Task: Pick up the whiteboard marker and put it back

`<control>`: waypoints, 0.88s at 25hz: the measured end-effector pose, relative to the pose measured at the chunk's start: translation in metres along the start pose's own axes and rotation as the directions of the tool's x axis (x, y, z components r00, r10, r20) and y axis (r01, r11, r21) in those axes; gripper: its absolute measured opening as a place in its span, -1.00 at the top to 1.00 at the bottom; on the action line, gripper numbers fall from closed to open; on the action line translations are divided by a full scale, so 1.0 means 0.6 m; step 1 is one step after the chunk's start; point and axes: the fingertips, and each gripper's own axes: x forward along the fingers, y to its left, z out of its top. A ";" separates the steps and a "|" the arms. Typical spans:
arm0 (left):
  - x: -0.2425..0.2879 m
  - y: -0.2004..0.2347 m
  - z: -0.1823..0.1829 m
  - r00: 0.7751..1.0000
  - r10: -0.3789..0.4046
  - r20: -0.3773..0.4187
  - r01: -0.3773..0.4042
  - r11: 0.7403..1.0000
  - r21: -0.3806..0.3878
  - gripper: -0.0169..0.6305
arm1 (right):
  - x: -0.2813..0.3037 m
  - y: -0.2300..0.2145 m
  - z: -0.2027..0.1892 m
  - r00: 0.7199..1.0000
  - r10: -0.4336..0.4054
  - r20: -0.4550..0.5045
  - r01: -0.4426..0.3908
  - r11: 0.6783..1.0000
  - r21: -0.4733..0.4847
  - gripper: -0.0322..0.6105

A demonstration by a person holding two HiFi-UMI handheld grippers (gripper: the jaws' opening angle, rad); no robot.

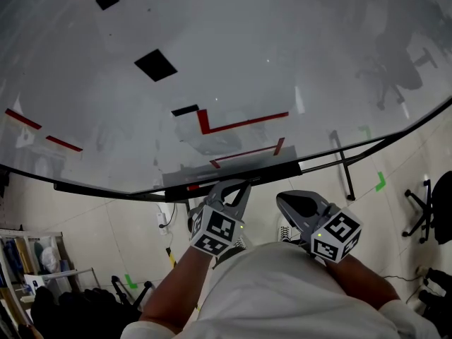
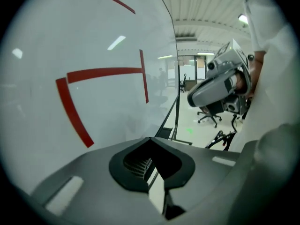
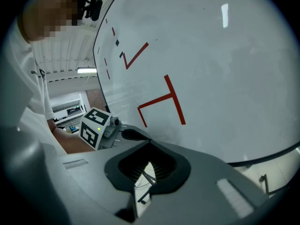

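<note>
Your whiteboard (image 1: 296, 62) fills the upper part of the head view, glossy grey-white, with red lines and black squares on it. At lower centre, a grey tray (image 1: 233, 169) sits on its bottom edge. The small red piece (image 1: 192, 187) at the tray's left end may be your marker, but it is too small to tell.

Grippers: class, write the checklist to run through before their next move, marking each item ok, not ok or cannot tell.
1. Marker found: cannot tell; none shows clearly in any view.
2. Left gripper empty: ok, its jaws are together on nothing.
3. Right gripper empty: ok, its jaws are together on nothing.
4. Jaws open for a grasp: not ok, both are shut.
5. Whiteboard in front: ok.
6. Ledge under the board checked: cannot tell what it holds.
</note>
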 end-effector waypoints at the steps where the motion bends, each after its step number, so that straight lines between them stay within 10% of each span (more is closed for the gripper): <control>1: -0.007 -0.001 0.006 1.000 -0.011 0.029 0.012 0.999 -0.047 0.90 | 0.001 0.000 0.000 1.000 0.002 -0.001 -0.002 1.000 0.000 0.89; 8: -0.043 -0.013 0.023 0.989 -0.030 0.148 0.060 0.979 -0.197 0.90 | 0.006 0.006 0.000 1.000 0.015 -0.006 -0.015 1.000 -0.006 0.89; 14: -0.074 -0.025 0.037 0.961 -0.057 0.269 0.167 0.898 -0.406 0.90 | 0.007 0.009 0.003 1.000 0.019 -0.003 -0.019 1.000 -0.001 0.89; 22: -0.122 -0.022 0.052 0.923 -0.011 0.385 0.194 0.876 -0.442 0.90 | 0.011 0.021 0.001 1.000 0.016 -0.003 -0.016 1.000 -0.002 0.89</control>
